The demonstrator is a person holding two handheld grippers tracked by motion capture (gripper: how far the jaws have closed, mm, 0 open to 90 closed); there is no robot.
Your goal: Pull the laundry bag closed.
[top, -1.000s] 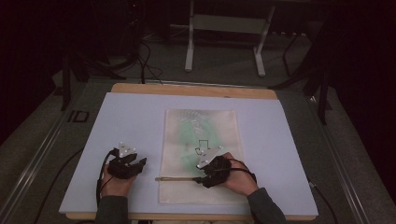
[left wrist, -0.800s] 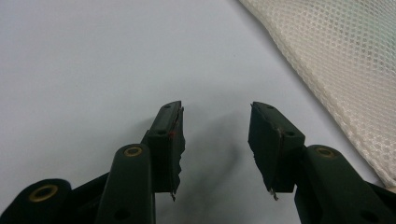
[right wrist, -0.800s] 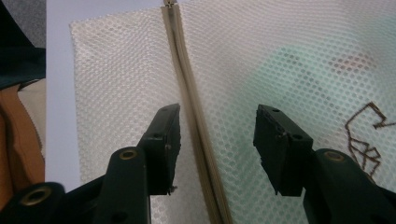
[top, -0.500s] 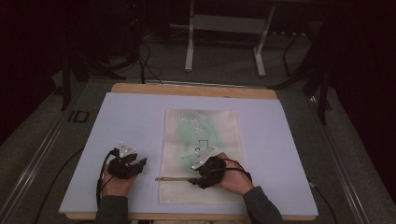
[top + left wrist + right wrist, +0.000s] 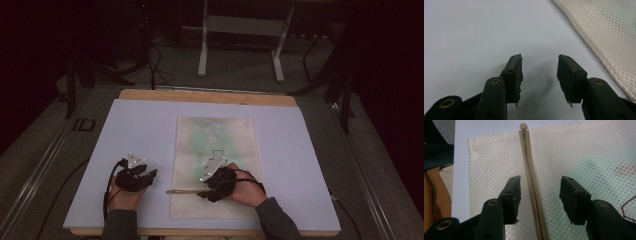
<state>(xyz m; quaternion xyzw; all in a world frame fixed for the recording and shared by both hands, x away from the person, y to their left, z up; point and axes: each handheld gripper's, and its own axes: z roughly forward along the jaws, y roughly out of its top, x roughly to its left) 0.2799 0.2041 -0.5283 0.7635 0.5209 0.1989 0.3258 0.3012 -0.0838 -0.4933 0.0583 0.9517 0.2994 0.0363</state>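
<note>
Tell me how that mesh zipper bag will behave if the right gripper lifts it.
The mesh bag lies flat and thin, so it will probably droop. Its zipper looks like the firmest place to pinch. It seems light, so a push from the right gripper may slide it.

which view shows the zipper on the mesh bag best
The right gripper view: the zipper runs up between the right gripper's open jaws, teeth and end stop sharp. The high view shows it as a thin dark line near the bag's near end. The left gripper view has the mesh bag's netting edge.

both tools (image 5: 151, 173) (image 5: 204, 194) low (jaws apart)
</note>
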